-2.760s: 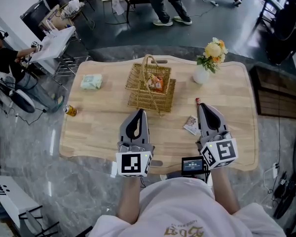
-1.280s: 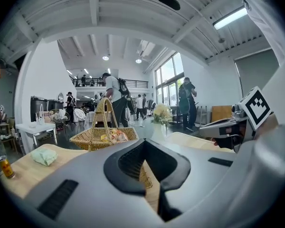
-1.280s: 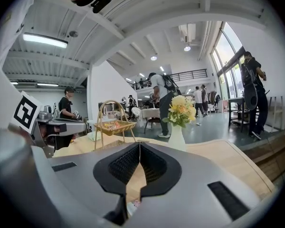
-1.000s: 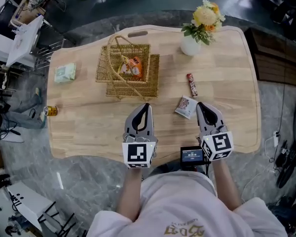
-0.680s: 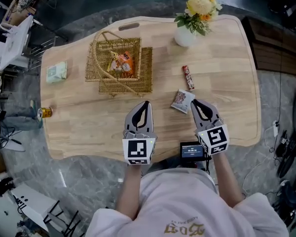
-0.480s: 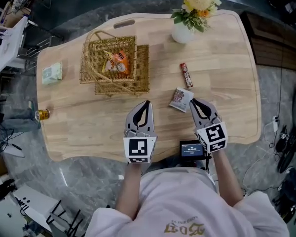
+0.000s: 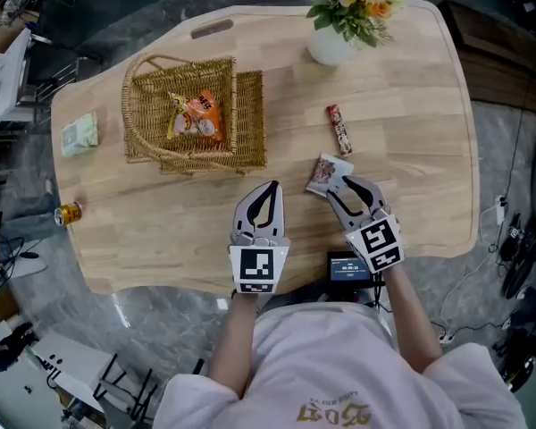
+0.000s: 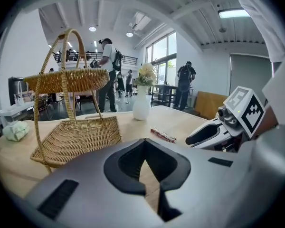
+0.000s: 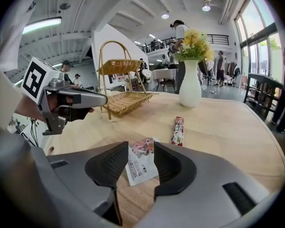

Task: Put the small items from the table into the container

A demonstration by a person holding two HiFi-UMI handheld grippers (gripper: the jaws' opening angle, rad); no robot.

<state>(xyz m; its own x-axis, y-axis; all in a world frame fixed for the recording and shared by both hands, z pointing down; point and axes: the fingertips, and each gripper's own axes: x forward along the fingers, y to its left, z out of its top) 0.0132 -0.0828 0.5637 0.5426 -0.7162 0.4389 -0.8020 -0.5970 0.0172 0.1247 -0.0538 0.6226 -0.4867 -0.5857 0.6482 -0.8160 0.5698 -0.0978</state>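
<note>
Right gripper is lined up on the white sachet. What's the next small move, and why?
Probably ease the right gripper down and forward around the sachet. Its jaws are opening, and the sachet lies flat on the table just ahead between them, not yet gripped.

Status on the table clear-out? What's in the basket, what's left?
Done: one orange snack packet lies in the wicker basket.
In hand: right gripper, jaws opening, lines up on the white-and-pink sachet, not gripped. Left gripper shut, empty.
Left: that sachet, the red wrapped bar, perhaps the green pack and small can.
</note>
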